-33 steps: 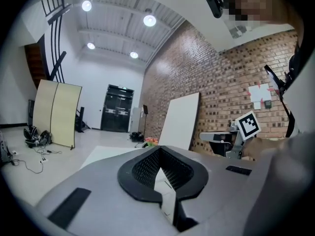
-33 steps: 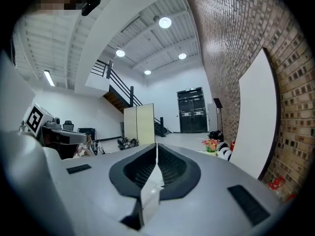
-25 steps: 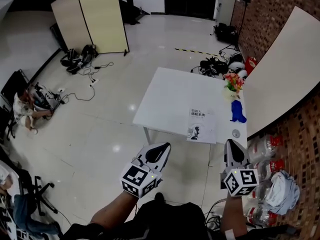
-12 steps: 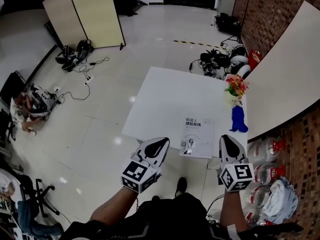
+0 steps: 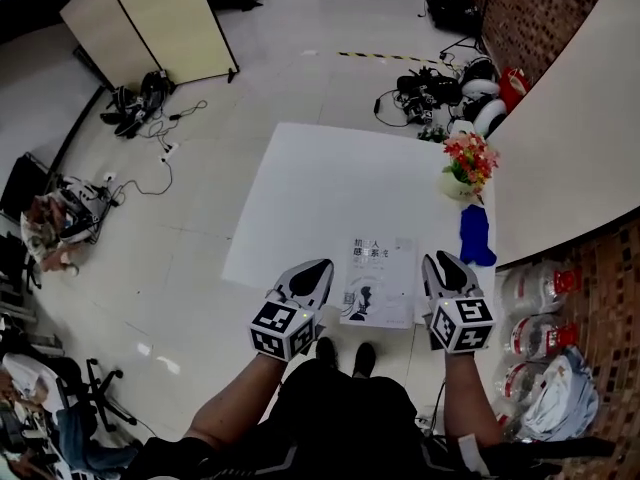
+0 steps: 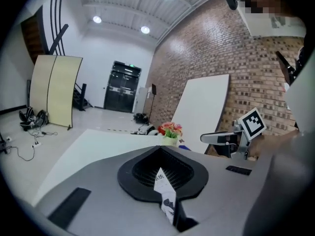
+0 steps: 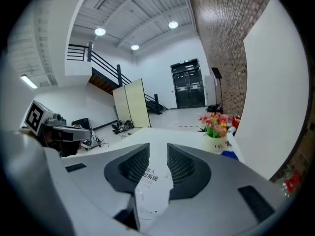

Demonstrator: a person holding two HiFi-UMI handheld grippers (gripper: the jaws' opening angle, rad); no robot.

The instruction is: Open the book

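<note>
Basically, a closed book (image 5: 378, 283) lies flat at the near edge of the white table (image 5: 330, 188), low centre of the head view, cover up. The cover print is too small to read.

The left gripper (image 5: 316, 268) sits just left of the book and the right gripper (image 5: 440, 261) just right of it. Whether either one touches the cover or the table can't be told from above.

In the left gripper view the fingers are clenched tip to tip. Only a thin wedge opens behind them, with a sliver of printed cover showing through, and nothing looks pinched. In the right gripper view the fingers stand slightly apart with a narrow, even slot between them. The book's title shows through the slot, and nothing is gripped.

A flower pot (image 5: 467, 158) stands at the table's right edge, with a blue object (image 5: 476, 233) just below it in the frame, its shape unclear.

Upper left is a folding screen (image 5: 150, 23), partly cut off by the frame, with tangled cables on the floor near it. The person's forearms run out of the bottom edge.
</note>
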